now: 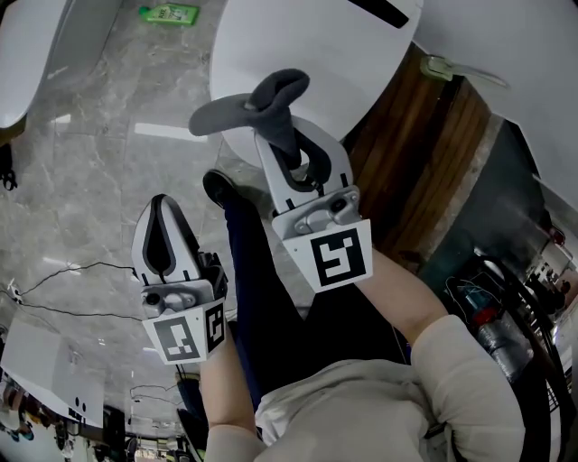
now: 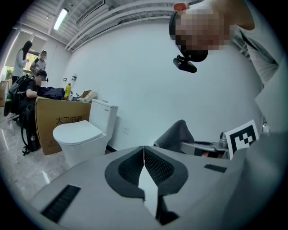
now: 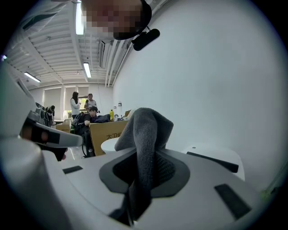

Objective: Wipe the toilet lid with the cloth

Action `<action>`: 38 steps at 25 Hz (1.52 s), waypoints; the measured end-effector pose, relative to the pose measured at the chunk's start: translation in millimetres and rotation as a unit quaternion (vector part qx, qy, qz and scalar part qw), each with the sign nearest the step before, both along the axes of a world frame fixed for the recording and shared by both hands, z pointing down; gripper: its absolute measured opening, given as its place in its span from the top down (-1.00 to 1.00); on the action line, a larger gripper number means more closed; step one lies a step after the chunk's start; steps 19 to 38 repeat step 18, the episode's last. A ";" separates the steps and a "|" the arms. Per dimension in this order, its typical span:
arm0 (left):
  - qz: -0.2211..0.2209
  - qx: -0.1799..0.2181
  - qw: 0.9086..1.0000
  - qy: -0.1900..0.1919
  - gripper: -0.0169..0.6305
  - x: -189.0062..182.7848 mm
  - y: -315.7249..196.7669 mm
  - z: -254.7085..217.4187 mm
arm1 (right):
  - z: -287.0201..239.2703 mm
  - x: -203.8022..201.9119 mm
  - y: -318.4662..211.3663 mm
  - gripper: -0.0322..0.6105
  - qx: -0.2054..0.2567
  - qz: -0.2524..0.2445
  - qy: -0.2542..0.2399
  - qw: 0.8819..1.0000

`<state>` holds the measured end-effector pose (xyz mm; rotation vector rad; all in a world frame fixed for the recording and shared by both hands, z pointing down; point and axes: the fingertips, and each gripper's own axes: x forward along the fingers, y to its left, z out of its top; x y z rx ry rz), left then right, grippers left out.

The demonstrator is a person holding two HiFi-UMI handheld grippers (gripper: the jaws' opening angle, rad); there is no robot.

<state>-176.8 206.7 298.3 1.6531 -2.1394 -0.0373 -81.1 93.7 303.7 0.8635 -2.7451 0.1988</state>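
A dark grey cloth (image 1: 257,104) is pinched in my right gripper (image 1: 285,135), which is shut on it; a fold sticks up past the fingertips and hangs to the left. In the right gripper view the cloth (image 3: 146,134) fills the gap between the jaws. The white toilet lid (image 1: 316,45) lies just beyond and below the cloth, which is held in the air above its near edge. My left gripper (image 1: 163,204) hangs lower left over the floor, shut with nothing in it; its pads (image 2: 155,164) meet in the left gripper view.
A second white toilet (image 2: 81,134) stands by a cardboard box (image 2: 54,121) with people behind it. A green bottle (image 1: 169,13) and thin cables (image 1: 63,269) lie on the grey marble floor. A wooden panel (image 1: 424,153) runs along the right.
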 end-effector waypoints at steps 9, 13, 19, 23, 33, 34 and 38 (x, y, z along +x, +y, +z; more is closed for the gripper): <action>-0.001 -0.005 1.000 0.001 0.90 -0.6 -1.2 4.5 | 3.7 1.1 1.6 0.68 0.004 -0.003 0.007 1.000; -0.003 -0.006 1.000 0.003 0.90 0.6 -0.9 5.3 | 3.4 3.3 0.8 0.68 0.001 0.006 0.004 1.000; -0.005 -0.006 1.000 0.002 0.90 -2.1 -2.9 6.9 | 6.3 0.8 1.1 0.68 -0.001 0.008 0.003 1.000; -0.005 -0.006 1.000 0.002 0.90 -2.1 -2.9 6.9 | 6.3 0.8 1.1 0.68 -0.001 0.008 0.003 1.000; -0.005 -0.006 1.000 0.002 0.90 -2.1 -2.9 6.9 | 6.3 0.8 1.1 0.68 -0.001 0.008 0.003 1.000; -0.005 -0.006 1.000 0.002 0.90 -2.1 -2.9 6.9 | 6.3 0.8 1.1 0.68 -0.001 0.008 0.003 1.000; -0.005 -0.006 1.000 0.002 0.90 -2.1 -2.9 6.9 | 6.3 0.8 1.1 0.68 -0.001 0.008 0.003 1.000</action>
